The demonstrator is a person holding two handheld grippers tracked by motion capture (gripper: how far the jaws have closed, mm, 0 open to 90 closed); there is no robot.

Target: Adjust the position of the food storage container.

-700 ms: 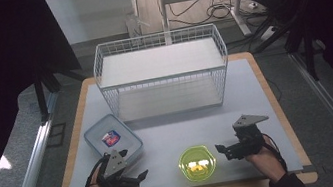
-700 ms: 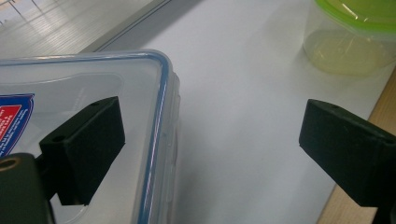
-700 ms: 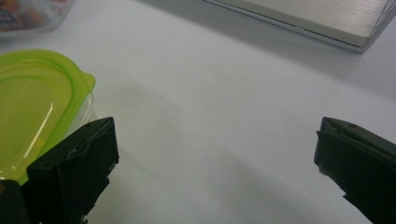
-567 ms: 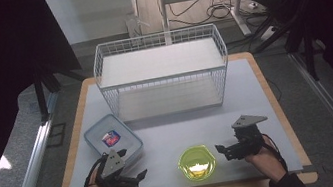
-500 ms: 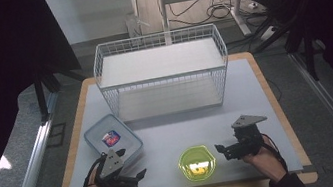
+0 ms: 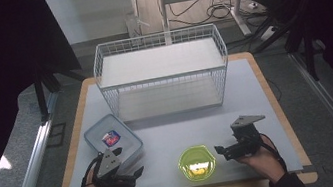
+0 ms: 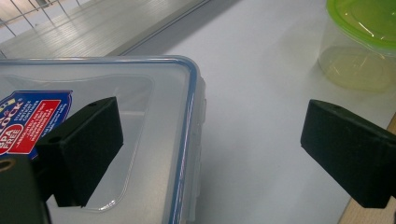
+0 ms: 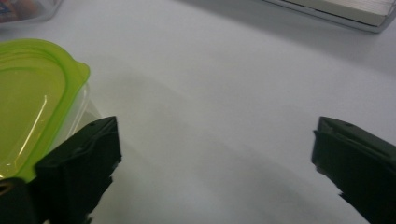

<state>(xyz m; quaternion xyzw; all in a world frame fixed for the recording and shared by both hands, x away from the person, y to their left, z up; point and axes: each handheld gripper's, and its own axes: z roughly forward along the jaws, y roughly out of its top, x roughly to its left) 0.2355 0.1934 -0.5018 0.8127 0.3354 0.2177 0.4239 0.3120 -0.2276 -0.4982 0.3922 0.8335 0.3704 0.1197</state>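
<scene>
right now i am holding both tools low at the near edge of the table (image 6: 254,84), each with its jaws standing wide apart and nothing between them. my right gripper (image 6: 222,151) is pointing at the green-lidded tub (image 6: 196,162), which is sitting near the front edge between my two hands; in the right gripper view the tub (image 8: 37,107) is lying just beside one jaw, apart from it as far as i can tell. i am judging this tub to be light, thin clear plastic with a soft, glossy lid, so it is probably going to flex and slide if i squeeze hard or push it sideways; something yellow is showing inside, though i cannot tell what. i am thinking the best hold is across the rim, where the lid's lip is giving the wall some stiffness, with one jaw on either side. my left gripper (image 6: 134,175) is hovering just beside the flat clear box (image 6: 112,140) with the blue-edged lid and a red-and-blue label; in the left gripper view one jaw is appearing over that box (image 7: 154,116), whether touching or above it i cannot tell. that box is looking stiffer, and its corner is offering a firmer edge. farther back the white wire basket (image 6: 158,56) is standing well apart from both tubs, and the open table between is leaving nothing in my way except the two containers themselves, which are sitting near each other.
</scene>
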